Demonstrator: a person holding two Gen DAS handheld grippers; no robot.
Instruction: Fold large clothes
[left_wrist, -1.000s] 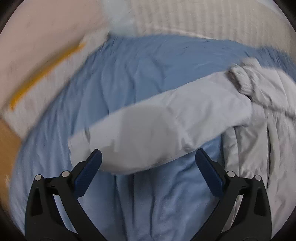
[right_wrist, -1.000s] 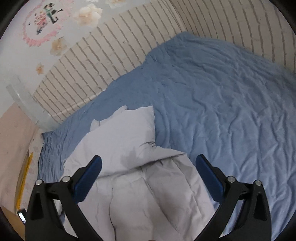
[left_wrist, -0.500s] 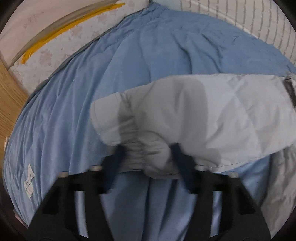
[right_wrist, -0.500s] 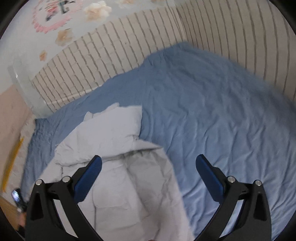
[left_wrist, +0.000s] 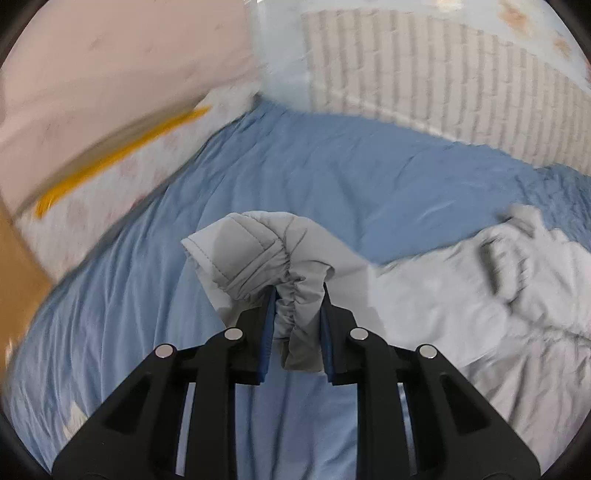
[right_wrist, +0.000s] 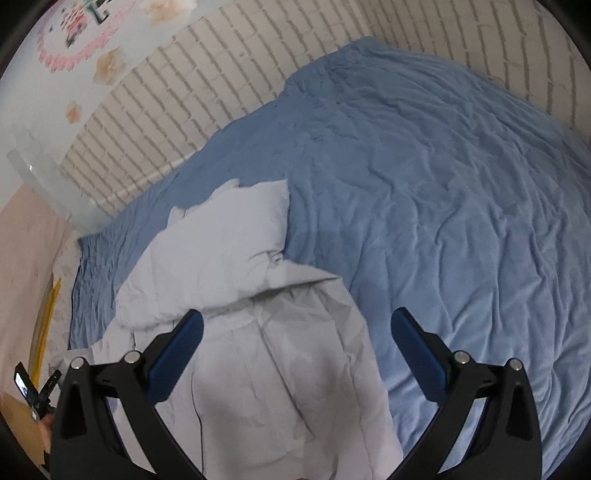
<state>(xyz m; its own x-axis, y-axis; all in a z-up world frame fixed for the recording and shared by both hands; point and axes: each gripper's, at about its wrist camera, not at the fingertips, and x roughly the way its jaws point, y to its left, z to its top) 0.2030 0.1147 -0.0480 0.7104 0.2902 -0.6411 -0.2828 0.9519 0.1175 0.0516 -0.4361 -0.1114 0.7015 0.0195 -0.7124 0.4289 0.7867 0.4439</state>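
Observation:
A pale grey padded jacket (right_wrist: 236, 295) lies crumpled on the blue bed cover (right_wrist: 443, 184). In the left wrist view my left gripper (left_wrist: 297, 325) is closing its jaws on the jacket's sleeve cuff (left_wrist: 295, 295); the gathered elastic is pinched between the blue pads and lifted off the bed. The rest of the jacket (left_wrist: 480, 295) trails away to the right. In the right wrist view my right gripper (right_wrist: 295, 350) stands open above the jacket's body, nothing between its fingers.
A white brick-pattern wall (right_wrist: 184, 103) borders the bed at the back. A pink wall (left_wrist: 92, 74) and a flowered mattress edge with a yellow strip (left_wrist: 110, 162) run along the left. A wooden surface (left_wrist: 14, 266) shows at far left.
My left gripper went from wide open over the sleeve to closed on its cuff and lifted it. The right gripper drifted slightly over the jacket, still open.

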